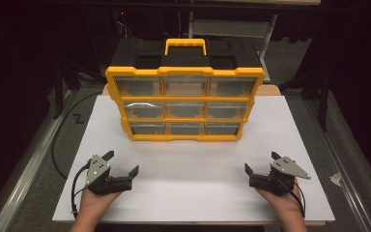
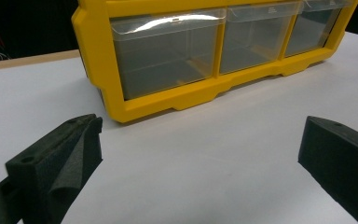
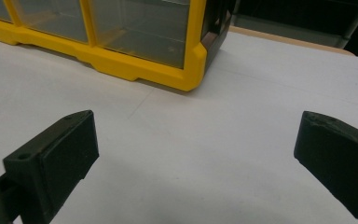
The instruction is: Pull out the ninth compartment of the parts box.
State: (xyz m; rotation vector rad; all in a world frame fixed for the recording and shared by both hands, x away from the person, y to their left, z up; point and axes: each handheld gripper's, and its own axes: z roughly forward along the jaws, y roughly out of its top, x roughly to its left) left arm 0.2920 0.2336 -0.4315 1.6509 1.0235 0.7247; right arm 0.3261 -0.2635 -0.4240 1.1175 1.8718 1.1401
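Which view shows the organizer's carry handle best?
The high view: the handle sits in full sight on top of the organizer, above all nine drawers. The left gripper view gives just the lower left corner and bottom drawers; the right gripper view gives the lower right corner. Neither reaches the top.

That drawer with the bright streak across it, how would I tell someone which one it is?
Find the yellow and black organizer standing at the middle of the white table; its front holds clear drawers, three rows of three. Go to the middle row and take the left drawer. It alone carries a curved white glare along its top edge, which its neighbours lack.
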